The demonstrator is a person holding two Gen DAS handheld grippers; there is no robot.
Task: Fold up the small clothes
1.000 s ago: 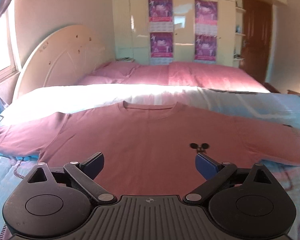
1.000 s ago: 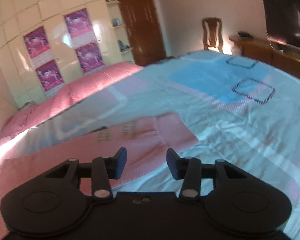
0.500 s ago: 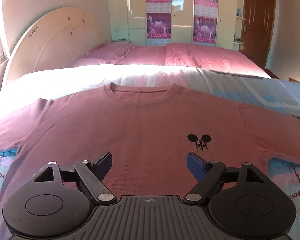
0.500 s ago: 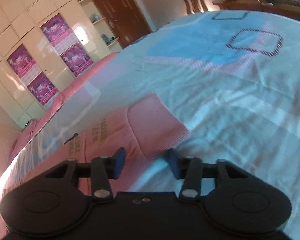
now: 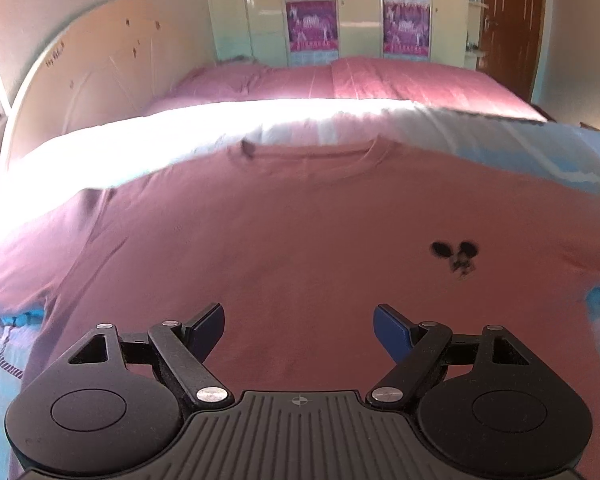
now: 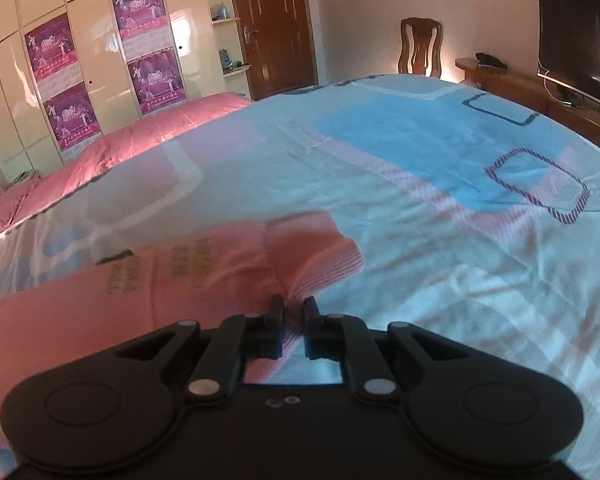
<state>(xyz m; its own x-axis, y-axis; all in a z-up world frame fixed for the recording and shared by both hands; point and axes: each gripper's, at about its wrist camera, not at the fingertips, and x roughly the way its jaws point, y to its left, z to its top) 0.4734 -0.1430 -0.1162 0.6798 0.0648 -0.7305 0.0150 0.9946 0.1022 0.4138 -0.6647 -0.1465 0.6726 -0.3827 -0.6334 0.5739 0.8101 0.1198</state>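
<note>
A pink T-shirt [image 5: 300,232] with a small black mouse logo [image 5: 456,256] lies spread flat, front up, on the bed, its collar [image 5: 308,152] at the far side. My left gripper [image 5: 298,318] hovers open over the shirt's lower front; nothing sits between its blue pads [image 5: 392,326]. In the right wrist view, the shirt's sleeve [image 6: 312,252], with its ribbed cuff, lies on the bedcover. My right gripper [image 6: 293,306] is shut on the near edge of that sleeve, and pink cloth bunches up between its black fingers.
A light blue patterned bedcover [image 6: 420,200] lies under the shirt. Behind it are a pink quilt [image 5: 360,80], a cream headboard [image 5: 92,72] and a postered wardrobe [image 5: 356,8]. A wooden chair [image 6: 420,46], a low cabinet [image 6: 520,84] and a TV [image 6: 576,28] stand beyond the bed.
The right gripper came down to the sleeve and its jaws closed on the sleeve's edge. The left gripper moved forward and lower over the shirt, its jaws narrowing slightly.
</note>
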